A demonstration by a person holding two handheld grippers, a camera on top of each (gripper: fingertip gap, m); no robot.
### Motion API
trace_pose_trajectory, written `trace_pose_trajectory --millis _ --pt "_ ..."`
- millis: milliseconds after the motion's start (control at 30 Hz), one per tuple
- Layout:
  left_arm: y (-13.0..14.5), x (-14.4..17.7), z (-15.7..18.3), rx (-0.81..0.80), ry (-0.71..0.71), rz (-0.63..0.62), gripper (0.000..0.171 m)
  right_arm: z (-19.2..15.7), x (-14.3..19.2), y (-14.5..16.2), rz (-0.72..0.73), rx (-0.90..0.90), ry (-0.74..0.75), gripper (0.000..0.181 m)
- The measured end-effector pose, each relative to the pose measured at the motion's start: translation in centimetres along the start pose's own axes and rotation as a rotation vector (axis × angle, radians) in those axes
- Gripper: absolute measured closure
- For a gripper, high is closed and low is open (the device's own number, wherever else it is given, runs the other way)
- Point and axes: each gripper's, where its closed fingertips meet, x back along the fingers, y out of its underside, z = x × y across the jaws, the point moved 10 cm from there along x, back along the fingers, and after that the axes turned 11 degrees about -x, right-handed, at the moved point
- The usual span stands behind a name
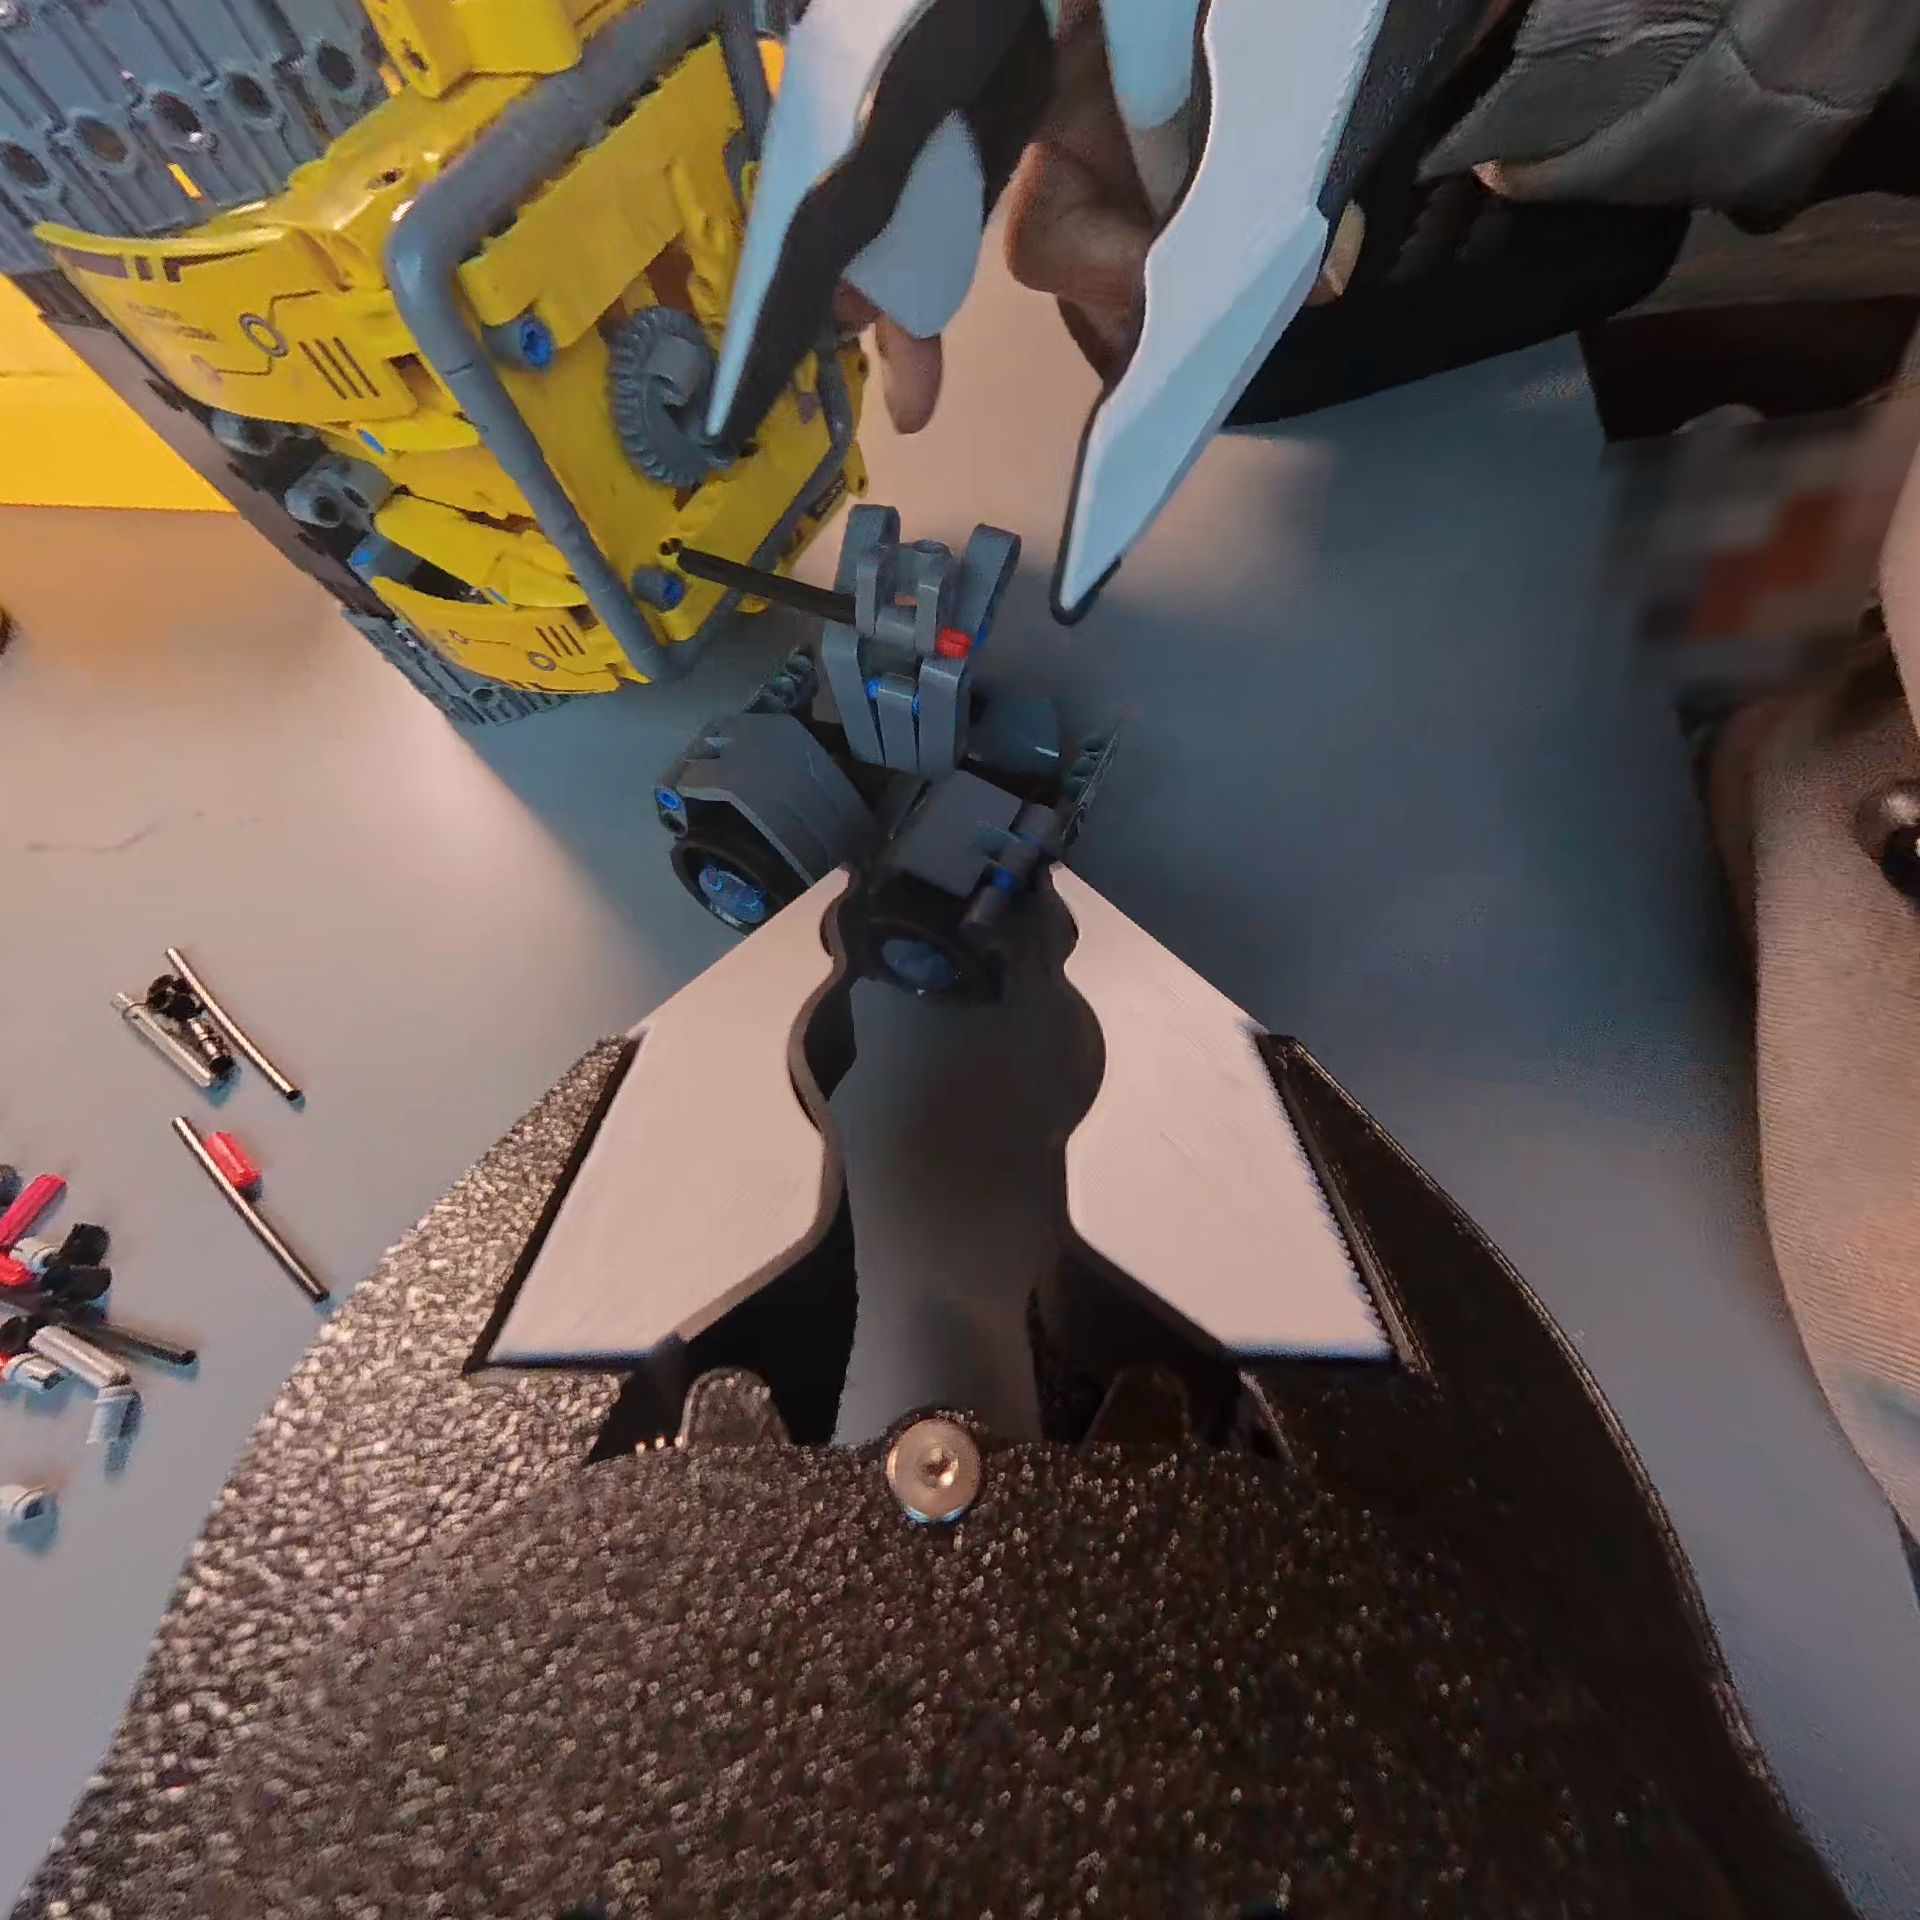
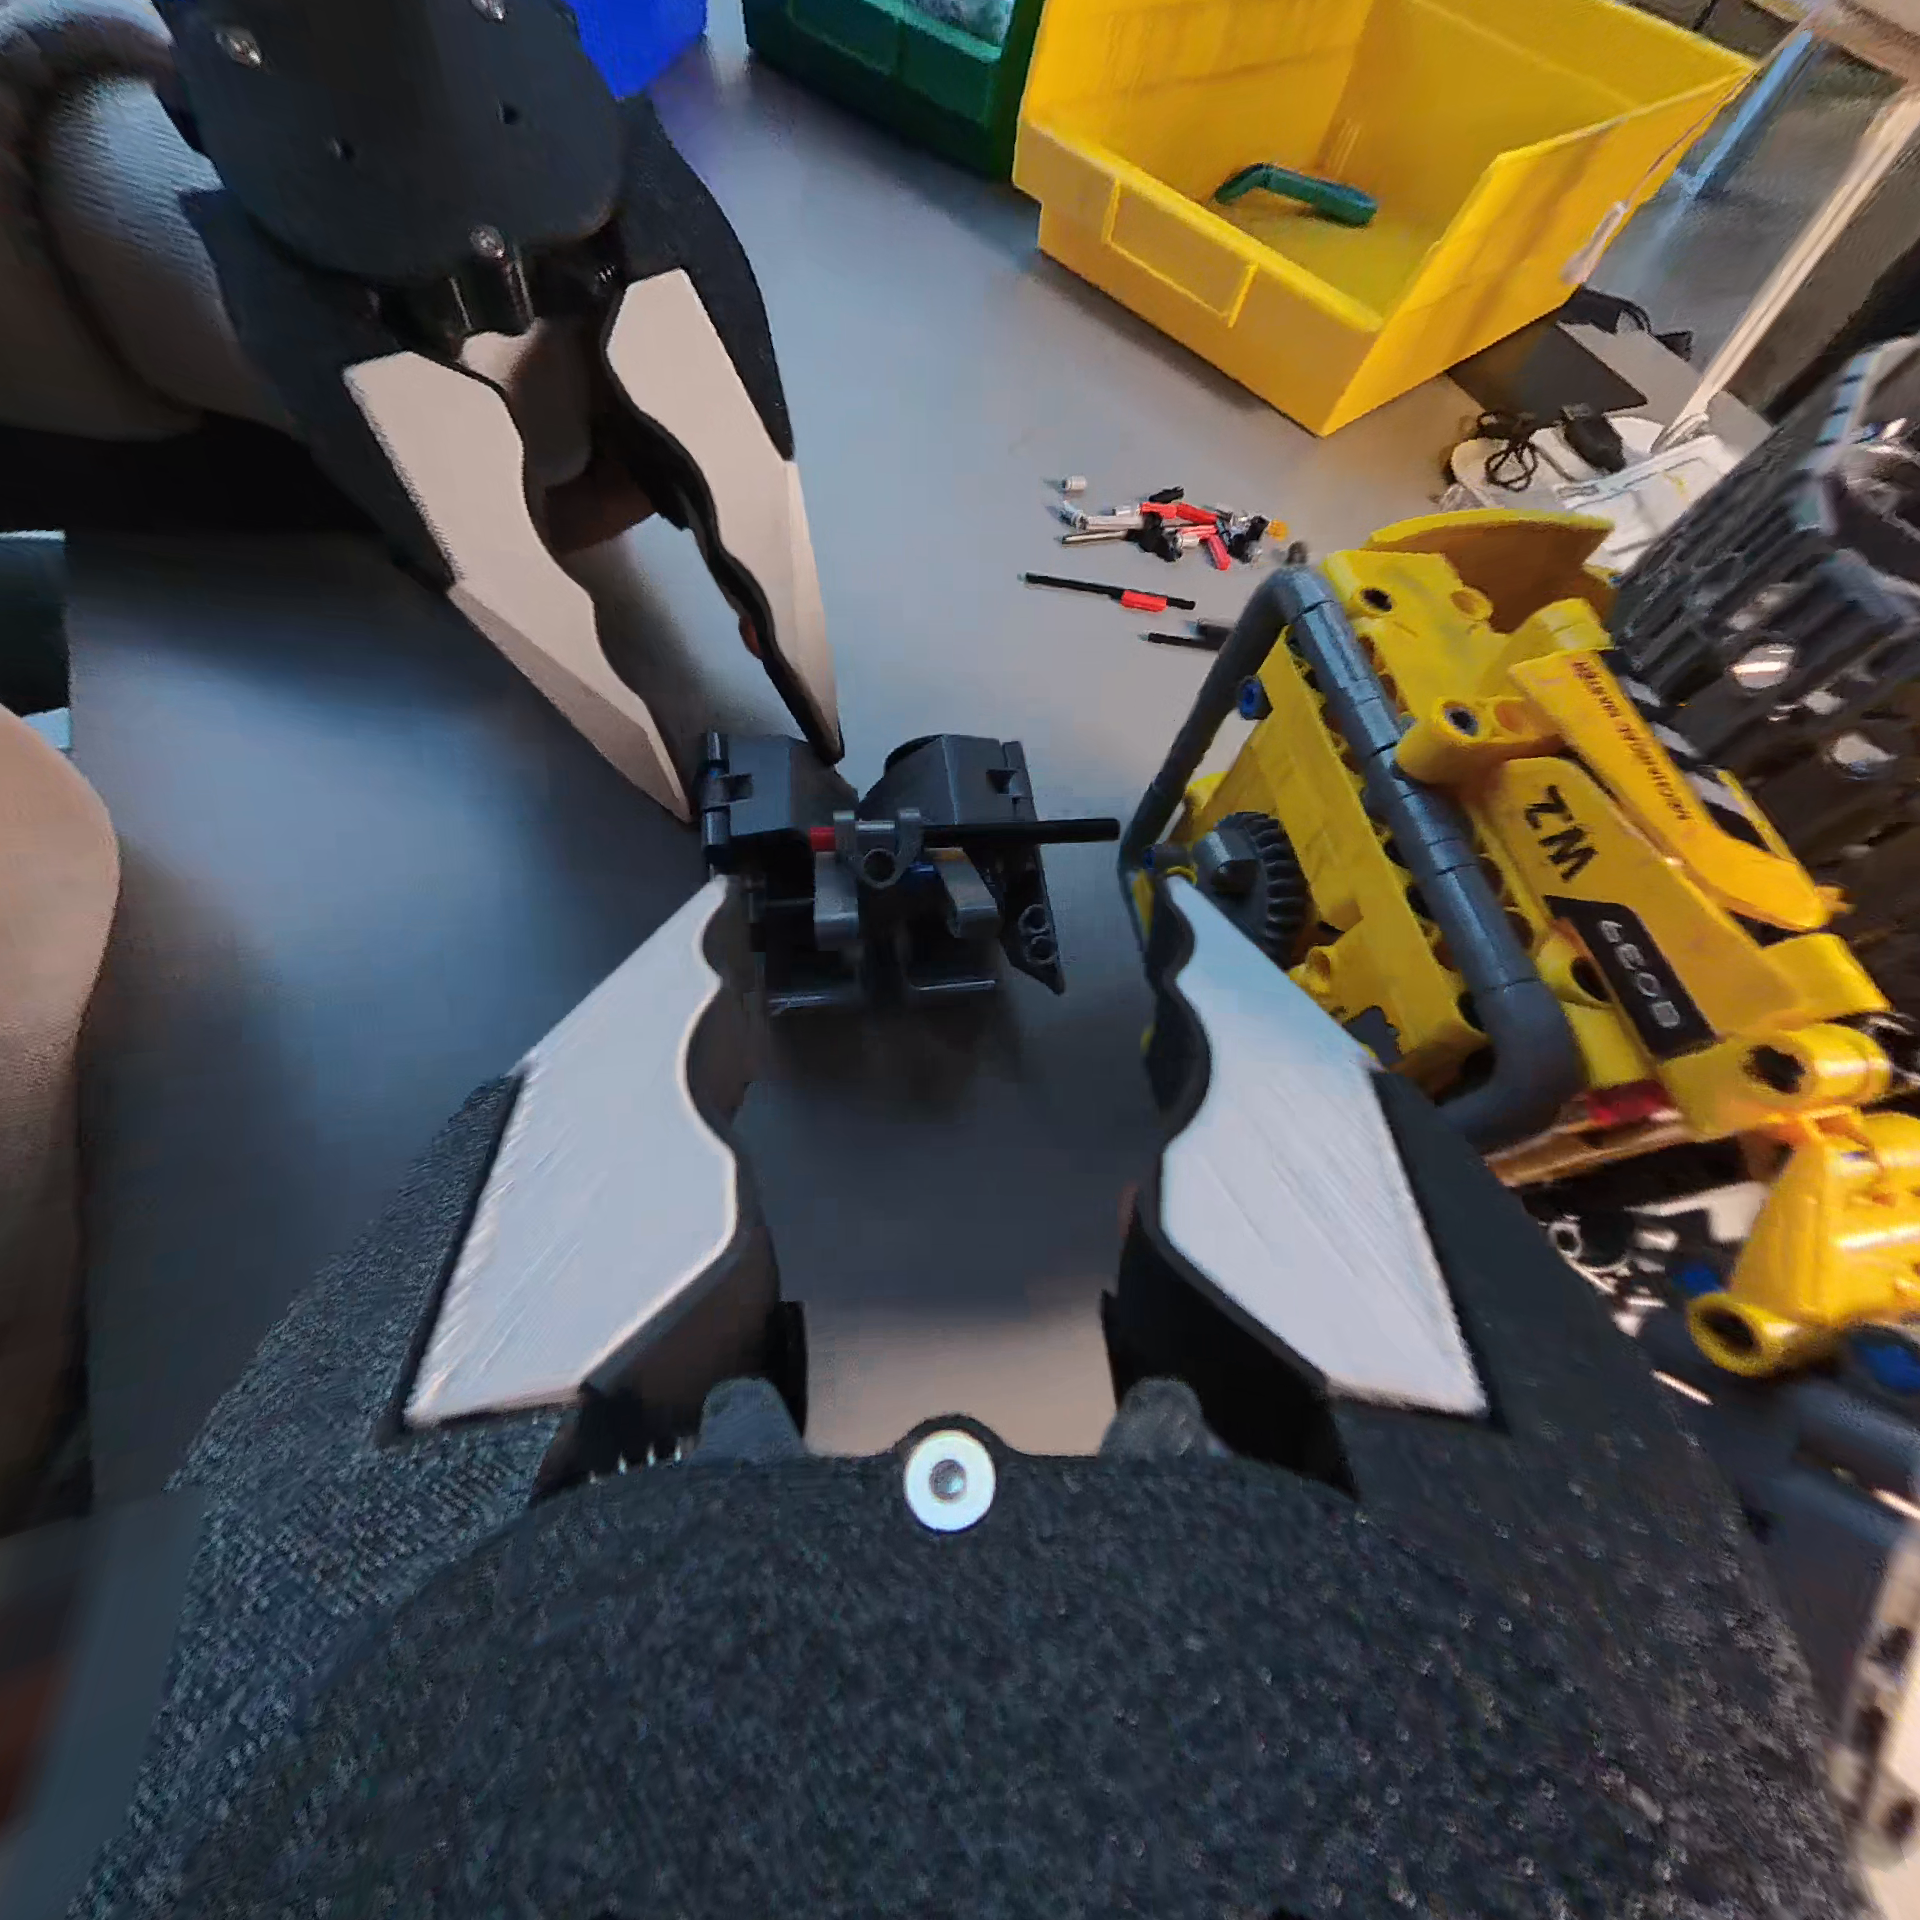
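A dark grey brick assembly (image 1: 904,748) lies on the grey table, with a black axle (image 1: 758,587) sticking out toward a yellow brick vehicle (image 1: 468,364). My left gripper (image 1: 945,904) is shut on the assembly's near black end. The right wrist view shows it (image 2: 753,774) clamped on the assembly's (image 2: 894,883) left block. My right gripper (image 2: 940,894) is open wide, one finger beside the assembly and the other against the yellow vehicle (image 2: 1507,883) by its grey gear. It also shows in the left wrist view (image 1: 899,509), above the assembly. The axle (image 2: 1018,831) points at the vehicle's grey frame.
Loose pins and axles (image 1: 62,1278) lie on the table, also seen in the right wrist view (image 2: 1164,530). A yellow bin (image 2: 1455,312) holding a green part (image 2: 1299,192) stands at the back, with a green bin (image 2: 883,62) and a blue bin (image 2: 634,31) beside it. A person's sleeve (image 1: 1818,1143) is at the right.
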Motion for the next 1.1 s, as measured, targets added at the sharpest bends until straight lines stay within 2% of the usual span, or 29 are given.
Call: trace_pose_trajectory --millis 67,167,300,533,600,733,767,833,933,967,1067,1100 --pt "-0.1 0.2 0.6 -0.017 0.041 0.005 0.141 -0.5 -0.6 0.1 0.006 -0.015 -0.022 0.091" --pt "-0.2 0.4 1.2 -0.040 0.044 0.001 0.141 -1.0 -1.7 0.9 -0.069 -0.034 -0.079 0.087" --pt "0.1 0.8 1.5 -0.032 0.070 0.010 0.141 -2.1 -1.7 0.5 0.010 0.068 -0.127 0.106" --pt "0.2 1.0 1.5 -0.043 0.091 0.026 0.141 -0.8 -2.1 0.1 -0.011 0.045 -0.148 0.096" --pt "0.1 1.0 1.5 -0.044 0.091 0.026 0.141 -1.1 -2.1 0.3 -0.016 0.070 -0.172 0.106" --pt "0.1 0.9 1.6 -0.046 0.093 0.024 0.141 -1.2 -2.2 0.2 0.007 0.087 -0.150 0.109" --pt "0.1 1.0 1.6 -0.045 0.091 0.030 0.138 -1.1 -2.2 0.3 0.004 0.089 -0.142 0.110" --pt "-0.2 1.4 1.2 -0.005 0.083 0.076 0.121 -1.1 -2.2 0.4 0.006 0.081 -0.137 0.111" --pt "-1.0 2.5 0.2 0.098 0.078 0.230 0.102 -1.2 -2.2 0.5 0.007 0.082 -0.148 0.111" --pt "-1.2 2.3 0.0 0.093 0.066 0.226 0.096 -1.3 -2.2 0.5 0.006 0.084 -0.158 0.111" --pt "-0.8 -0.3 0.4 0.028 0.110 0.037 0.068 -1.6 -2.5 0.5 0.006 0.085 -0.193 0.111" --pt "-0.6 -1.2 0.7 0.020 0.146 -0.014 0.066 -1.7 -2.6 0.5 0.006 0.089 -0.208 0.111"
